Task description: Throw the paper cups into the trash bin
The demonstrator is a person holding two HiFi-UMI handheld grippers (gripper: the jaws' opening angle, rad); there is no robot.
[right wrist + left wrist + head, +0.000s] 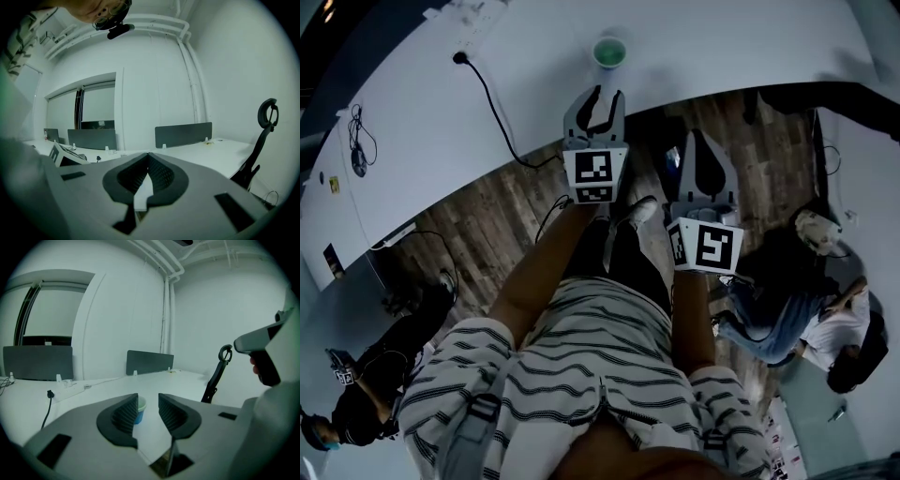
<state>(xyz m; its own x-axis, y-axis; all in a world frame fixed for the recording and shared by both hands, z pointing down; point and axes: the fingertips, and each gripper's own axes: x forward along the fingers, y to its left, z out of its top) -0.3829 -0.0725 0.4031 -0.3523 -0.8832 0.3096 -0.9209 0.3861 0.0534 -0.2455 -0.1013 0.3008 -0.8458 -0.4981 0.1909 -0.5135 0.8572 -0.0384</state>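
Observation:
A paper cup [609,52] with a green inside and blue wall stands upright on the white table [722,47], near its curved front edge. My left gripper [596,98] is held just short of the cup, over the table's edge, and points at it. In the left gripper view the cup [140,409] shows beyond the gap between the jaws, partly hidden by the left pad [125,414]. The left gripper [148,401] is open and nothing is pressed between its pads. My right gripper [705,155] hangs lower to the right over the wooden floor. The right gripper [148,157] is shut and empty.
A black cable with a plug [459,58] runs across the table to its left edge. A black office chair [216,373] stands to the right of the table. Grey desk dividers [149,362] stand at the far side. People sit on the floor at right [806,309] and left [375,375].

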